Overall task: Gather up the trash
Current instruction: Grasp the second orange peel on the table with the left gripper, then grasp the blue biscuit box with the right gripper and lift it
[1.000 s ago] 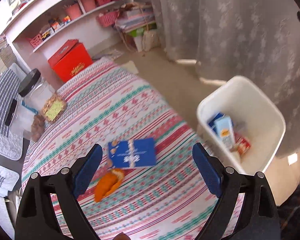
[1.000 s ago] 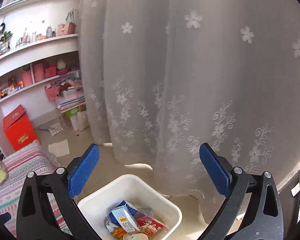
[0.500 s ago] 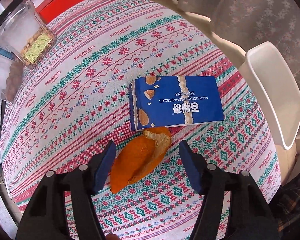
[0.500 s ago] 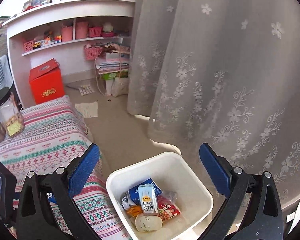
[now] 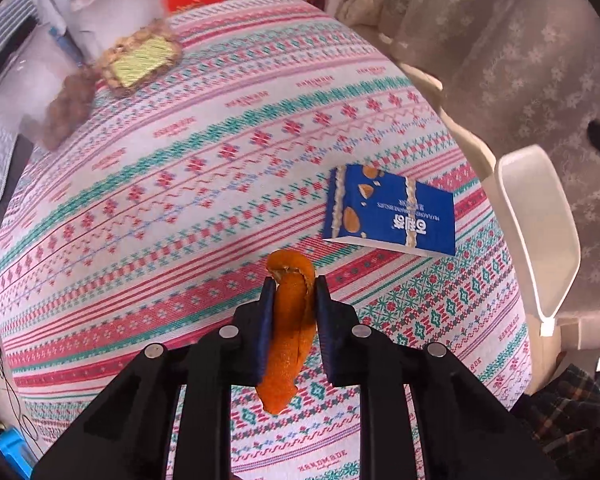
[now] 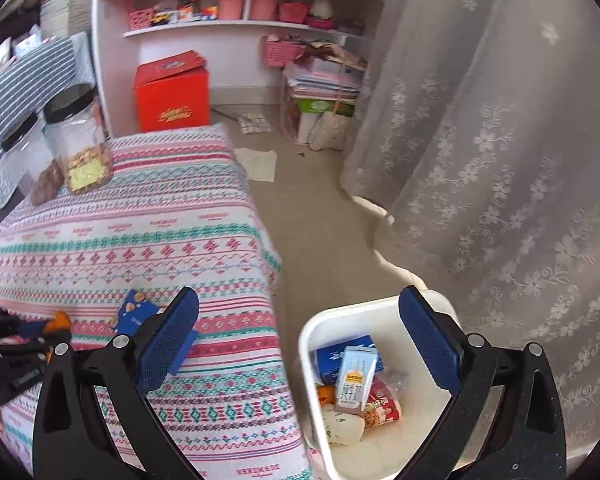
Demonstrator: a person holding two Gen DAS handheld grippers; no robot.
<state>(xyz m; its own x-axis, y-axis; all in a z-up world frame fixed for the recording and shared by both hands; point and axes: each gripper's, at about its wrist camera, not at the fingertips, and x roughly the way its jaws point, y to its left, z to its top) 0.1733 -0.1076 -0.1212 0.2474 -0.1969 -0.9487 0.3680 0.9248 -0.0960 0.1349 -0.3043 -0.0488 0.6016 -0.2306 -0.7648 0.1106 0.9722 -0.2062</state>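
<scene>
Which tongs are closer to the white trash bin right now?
Right. The right tongs hang open just above the white trash bin; the left tongs grip orange peel over the table.

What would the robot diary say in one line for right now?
left gripper: shut on orange peel | right gripper: open, above white bin | blue biscuit box: on tablecloth

Blue box (image 6: 134, 314) partly hidden behind right hand-held gripper (image 6: 300, 344).
</scene>
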